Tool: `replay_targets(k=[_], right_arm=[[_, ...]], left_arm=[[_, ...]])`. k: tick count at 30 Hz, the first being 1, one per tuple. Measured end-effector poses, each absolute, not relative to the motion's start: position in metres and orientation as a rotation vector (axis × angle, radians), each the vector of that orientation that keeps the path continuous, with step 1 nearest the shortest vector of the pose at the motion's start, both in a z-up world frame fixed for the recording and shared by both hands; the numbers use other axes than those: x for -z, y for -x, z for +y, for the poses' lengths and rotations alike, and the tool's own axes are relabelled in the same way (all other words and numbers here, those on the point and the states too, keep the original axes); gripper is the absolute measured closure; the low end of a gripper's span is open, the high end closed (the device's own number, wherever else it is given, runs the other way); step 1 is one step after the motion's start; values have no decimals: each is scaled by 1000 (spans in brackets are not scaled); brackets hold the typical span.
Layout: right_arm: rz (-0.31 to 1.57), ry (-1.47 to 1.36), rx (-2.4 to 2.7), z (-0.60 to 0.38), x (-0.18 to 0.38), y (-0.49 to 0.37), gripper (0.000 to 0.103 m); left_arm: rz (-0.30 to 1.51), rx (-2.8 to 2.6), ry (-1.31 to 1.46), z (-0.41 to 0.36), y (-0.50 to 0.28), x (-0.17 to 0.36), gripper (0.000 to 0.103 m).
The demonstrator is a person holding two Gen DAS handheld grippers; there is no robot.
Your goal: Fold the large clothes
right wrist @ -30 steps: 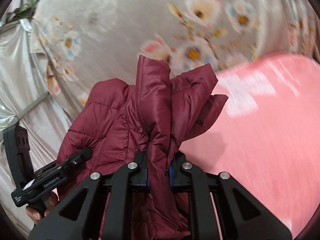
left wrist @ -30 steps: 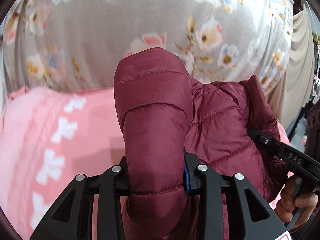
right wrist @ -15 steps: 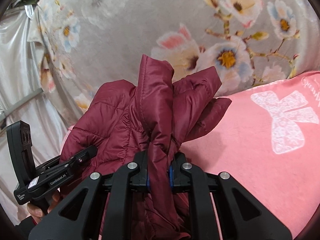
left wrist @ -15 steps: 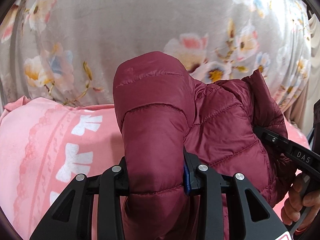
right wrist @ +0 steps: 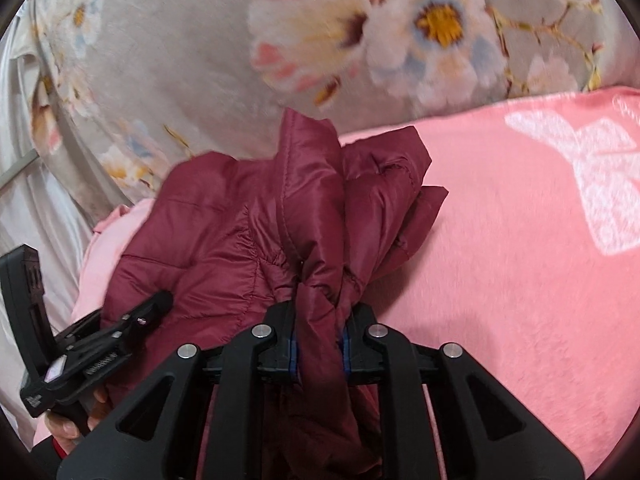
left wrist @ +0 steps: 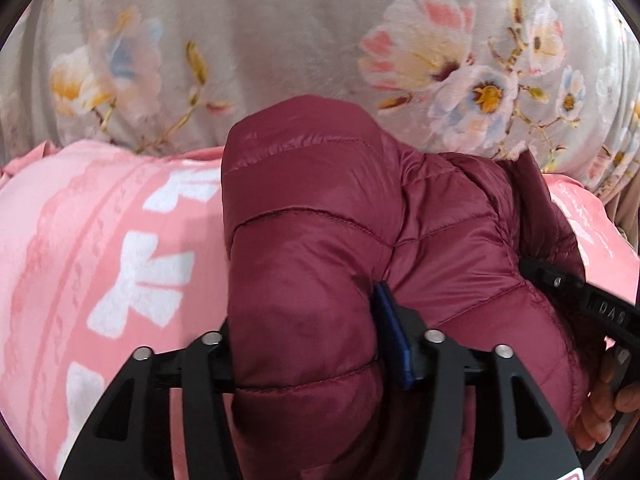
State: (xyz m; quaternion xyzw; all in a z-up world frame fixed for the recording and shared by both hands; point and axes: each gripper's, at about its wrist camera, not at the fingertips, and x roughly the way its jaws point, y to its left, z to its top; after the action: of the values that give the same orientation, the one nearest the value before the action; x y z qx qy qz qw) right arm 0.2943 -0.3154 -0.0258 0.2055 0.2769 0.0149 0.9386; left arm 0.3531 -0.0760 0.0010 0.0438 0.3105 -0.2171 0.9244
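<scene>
While I am watching both wrist feeds, this is what I am reading off them:

Left gripper: my left gripper (left wrist: 308,344) is clamping a thick quilted roll of the maroon puffer jacket (left wrist: 440,240), which is filling the whole gap between its jaws; a blue pad (left wrist: 394,336) is pressing into the roll on the right-hand jaw.

Right gripper: my right gripper (right wrist: 320,344) is pinching a narrower, bunched twist of the same jacket (right wrist: 224,240) between its jaws, and folds of fabric are fanning out just ahead of the tips.

Jacket: it is hanging bundled between the two grippers, bulging ahead of the left jaws and spreading to their right, where the right gripper (left wrist: 580,300) is showing at the frame edge (a hand (left wrist: 608,408) is wrapping its handle).

Other view: left of the right jaws, the left gripper (right wrist: 120,320) is reaching into the fabric.

Pink blanket: the pink blanket (left wrist: 80,260) with white bows is lying under and beside the jacket, left of the left jaws and right of the right jaws (right wrist: 520,280).

Floral cloth: a grey flowered cloth (left wrist: 280,40) is rising beyond both sets of jaws (right wrist: 180,60).
</scene>
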Motion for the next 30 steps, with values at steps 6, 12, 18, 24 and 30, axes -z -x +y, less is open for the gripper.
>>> replay_targets(k=[6,12,18,24,30], right_arm=[[601,-422,1,-316,31,-298,76],[639,-441,19,-320,34,-301,64],[643,-500,72,-336,31,-290,51],[493,-386,159,-335,-36,-261,58],[550,-180,155,-296,-68,-322,85]], left_arm=[[641,379,-119,-78,-353,5,34],[654,342,-132,-79,-356,7,25],[686,330,-110,-71,-360,4,19],[649,289,-112,-50,-360,-43,21],[640,220,-122,-87,-392,-80,20]])
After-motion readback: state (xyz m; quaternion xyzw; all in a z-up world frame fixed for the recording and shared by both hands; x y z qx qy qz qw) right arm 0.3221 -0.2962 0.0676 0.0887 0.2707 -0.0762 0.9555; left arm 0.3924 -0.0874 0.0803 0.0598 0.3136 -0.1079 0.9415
